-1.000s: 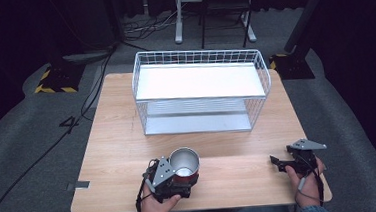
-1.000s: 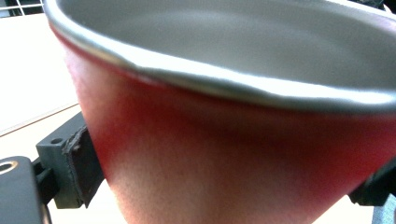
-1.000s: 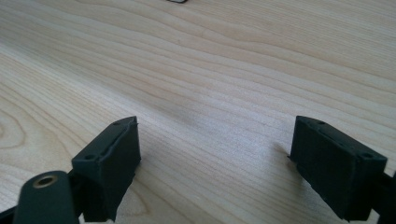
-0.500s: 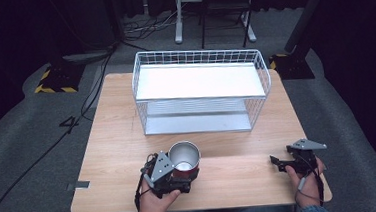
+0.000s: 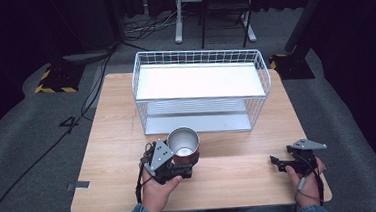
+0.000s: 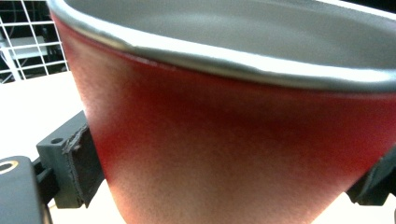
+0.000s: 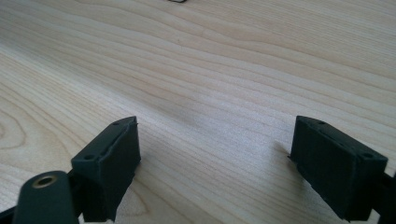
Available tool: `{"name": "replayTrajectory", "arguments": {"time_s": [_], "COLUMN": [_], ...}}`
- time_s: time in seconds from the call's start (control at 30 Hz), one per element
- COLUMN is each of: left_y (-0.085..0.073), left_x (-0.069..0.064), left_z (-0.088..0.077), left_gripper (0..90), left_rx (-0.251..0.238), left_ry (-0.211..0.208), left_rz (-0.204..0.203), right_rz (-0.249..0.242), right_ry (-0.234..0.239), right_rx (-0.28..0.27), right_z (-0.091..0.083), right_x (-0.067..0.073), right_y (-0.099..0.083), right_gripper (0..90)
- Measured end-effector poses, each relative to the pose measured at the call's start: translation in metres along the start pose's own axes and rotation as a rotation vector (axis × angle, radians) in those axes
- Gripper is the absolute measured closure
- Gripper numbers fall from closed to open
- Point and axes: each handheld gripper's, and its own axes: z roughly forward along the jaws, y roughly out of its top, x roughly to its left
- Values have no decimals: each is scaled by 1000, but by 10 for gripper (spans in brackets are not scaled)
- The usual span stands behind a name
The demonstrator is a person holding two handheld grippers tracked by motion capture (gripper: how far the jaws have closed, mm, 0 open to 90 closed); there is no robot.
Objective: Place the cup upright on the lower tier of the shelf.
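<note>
A red cup (image 5: 184, 145) with a bare metal inside and rim stands upright between the jaws of my left gripper (image 5: 182, 159), near the table's front edge, just in front of the wire rack. In the left gripper view the cup's red wall (image 6: 233, 140) is very close, with a black pad (image 6: 81, 163) pressed against its left side and the other jaw at its right. My right gripper (image 5: 280, 162) rests low over the table at the front right. Its two fingers (image 7: 112, 158) stand wide apart over bare wood, holding nothing.
A white two-level wire rack (image 5: 200, 90) stands at the back middle of the wooden table (image 5: 117, 121); its shelves hold nothing. Dark floor with cables surrounds the table. A person's hands hold both grippers at the front edge.
My left gripper has moved the cup a little away from the front edge, towards the rack. The right gripper has stayed in place.
</note>
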Motion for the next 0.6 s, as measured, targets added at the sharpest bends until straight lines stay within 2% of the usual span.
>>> {"name": "replayTrajectory", "arguments": {"time_s": [0.2, 0.6], "left_y": [7, 12], "left_x": [7, 23], "left_z": [12, 39], "left_gripper": [67, 66], "left_rx": [-8, 17], "left_ry": [12, 24], "left_rz": [-9, -16], "right_rz": [0, 6], "right_ry": [0, -3], "right_rx": [0, 0], "right_z": [0, 0], "right_x": [0, 0], "right_y": [0, 0], "right_gripper": [160, 159]}}
